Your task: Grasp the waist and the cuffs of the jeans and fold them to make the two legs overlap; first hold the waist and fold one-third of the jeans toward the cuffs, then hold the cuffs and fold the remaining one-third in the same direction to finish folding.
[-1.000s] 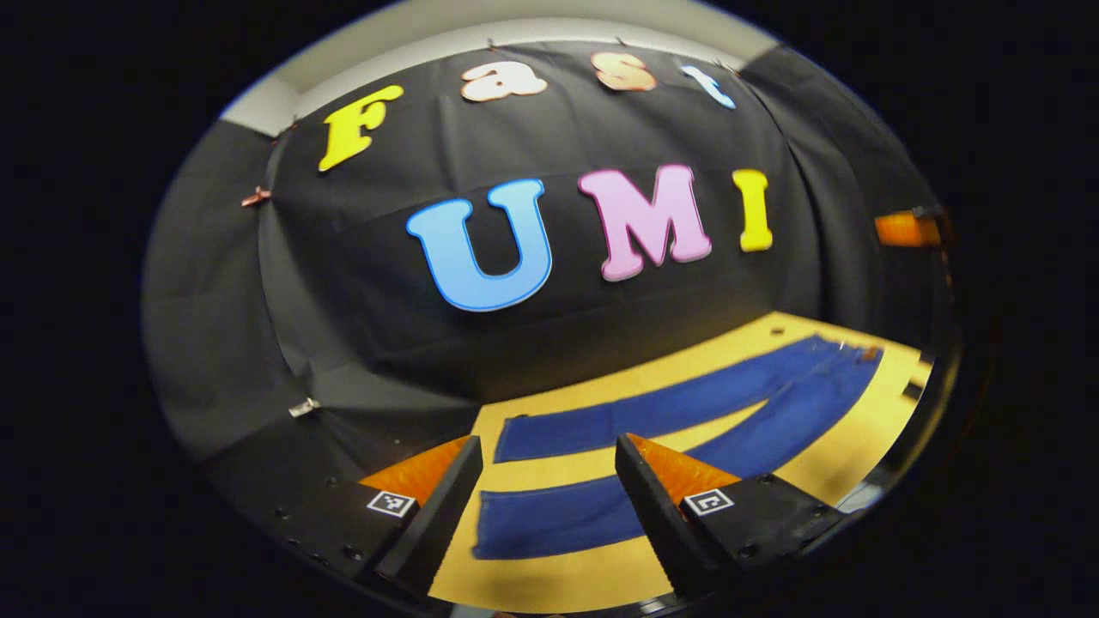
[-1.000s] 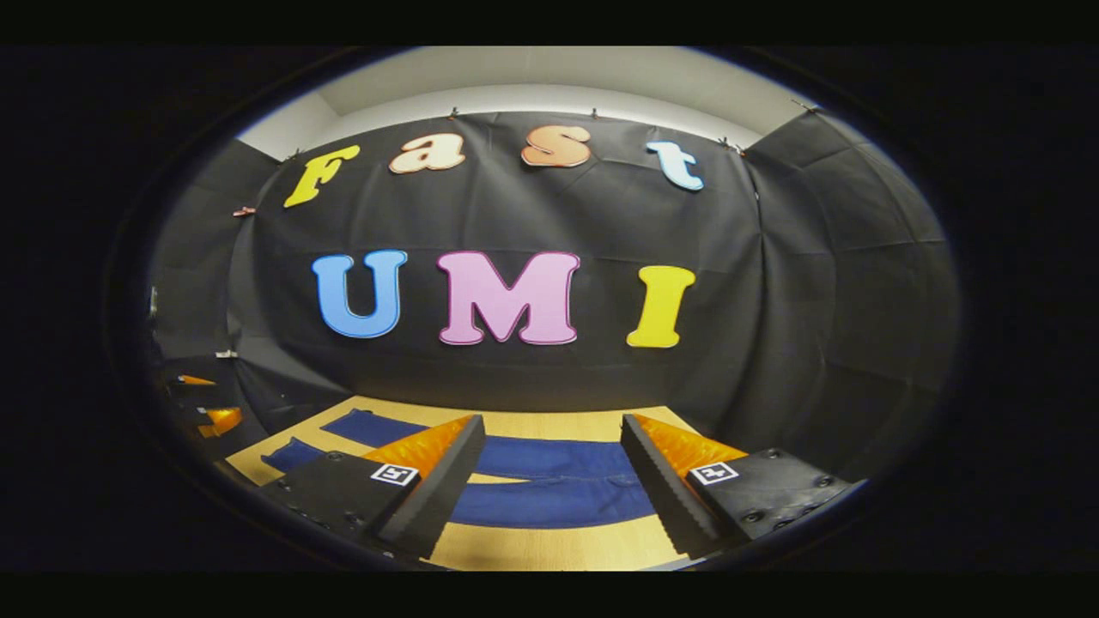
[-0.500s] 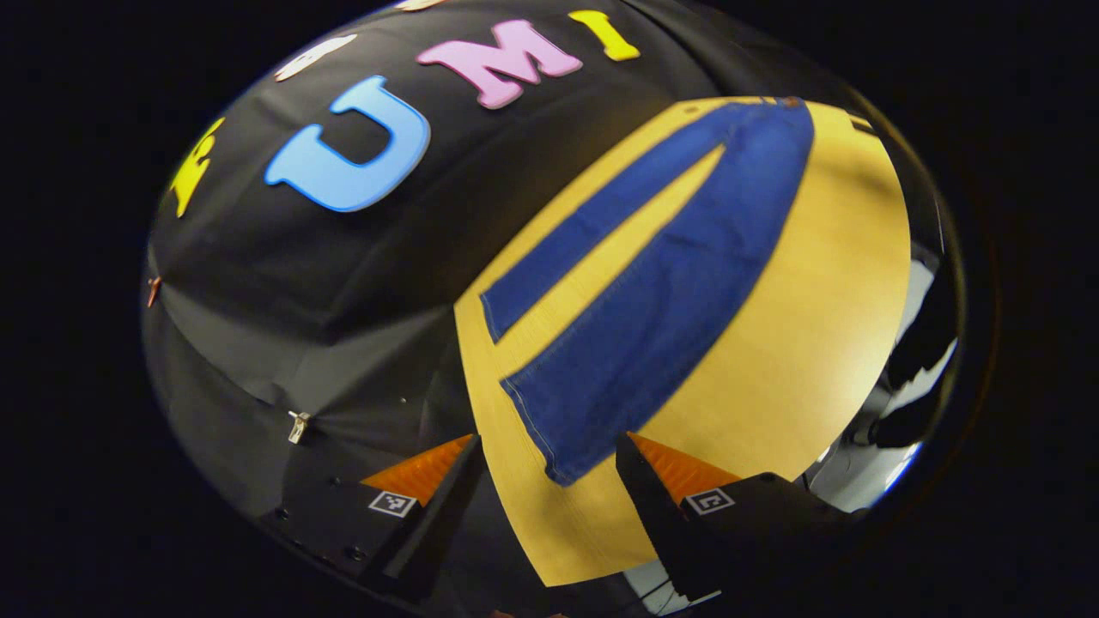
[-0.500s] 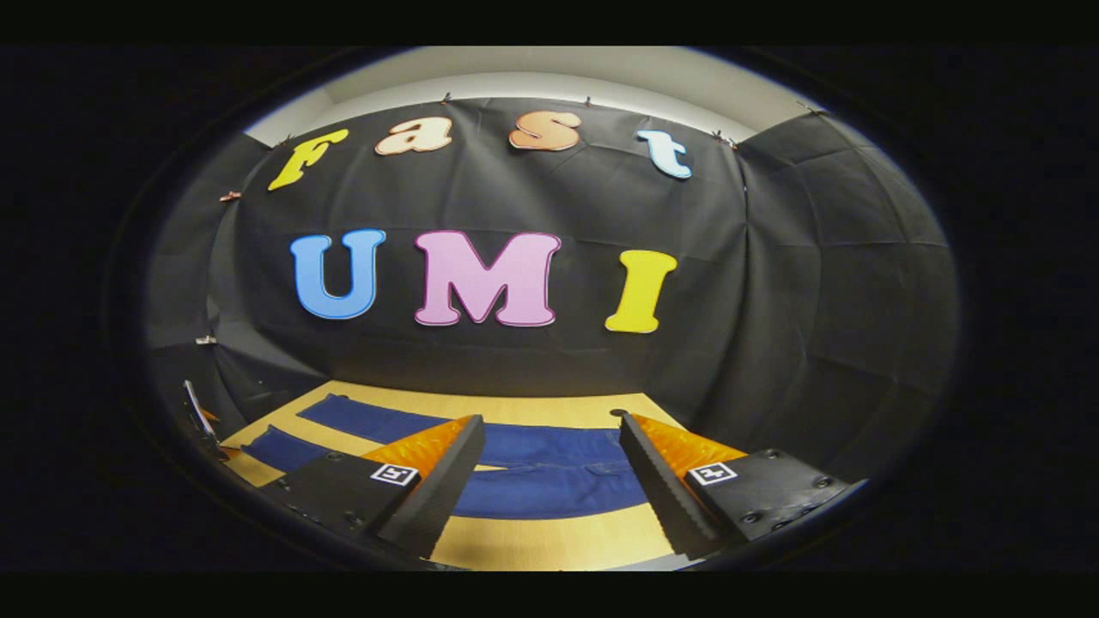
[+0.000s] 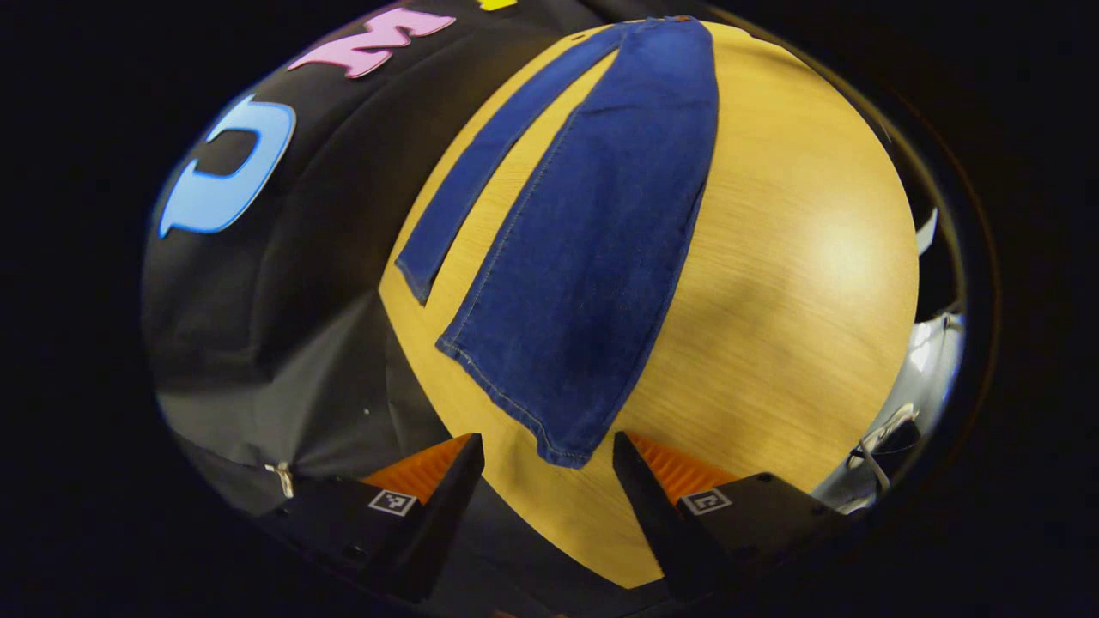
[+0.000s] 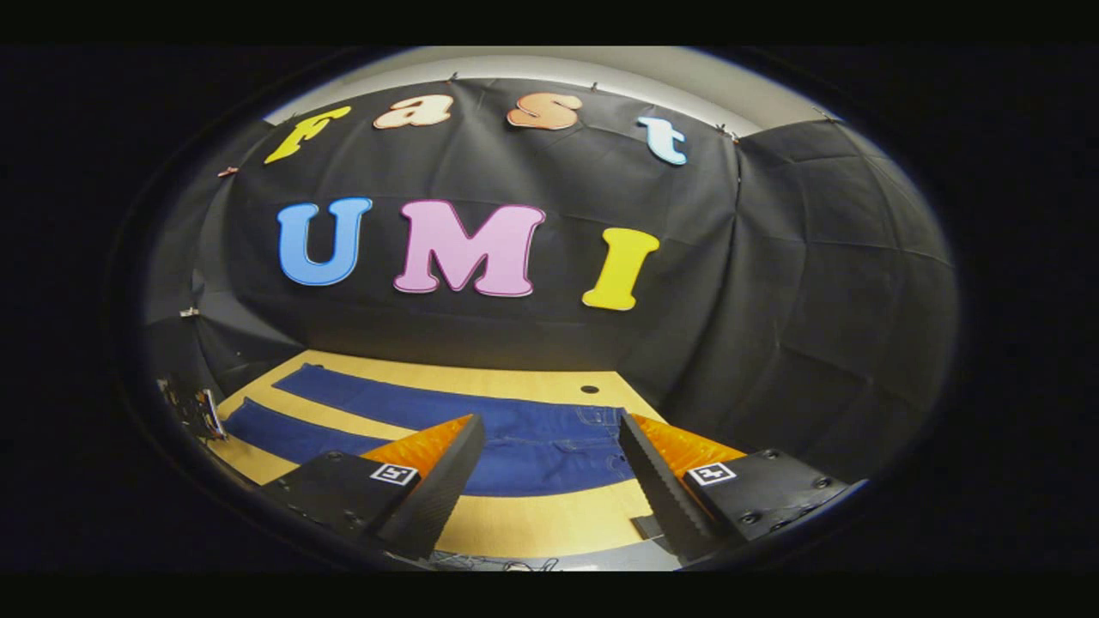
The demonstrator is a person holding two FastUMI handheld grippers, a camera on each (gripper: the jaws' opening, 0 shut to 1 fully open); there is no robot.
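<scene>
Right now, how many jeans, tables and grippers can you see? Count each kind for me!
Jeans: 1, blue, lying flat with the legs apart
Wooden table: 1
Grippers: 2, the left gripper and the right gripper, both with jaws apart
Total: 4

I am looking at a light wooden table (image 5: pixel 798 257) whose grain is running across its top and catching a soft glare from overhead light. Black cloth (image 6: pixel 773 283) is hanging as the booth's wall behind it, creasing at the corners and held up by small clips along its top edge. Above the cloth a pale wall strip (image 6: pixel 601 69) is showing. A small round hole (image 6: pixel 590 389) is sitting in the tabletop near the far edge.
</scene>
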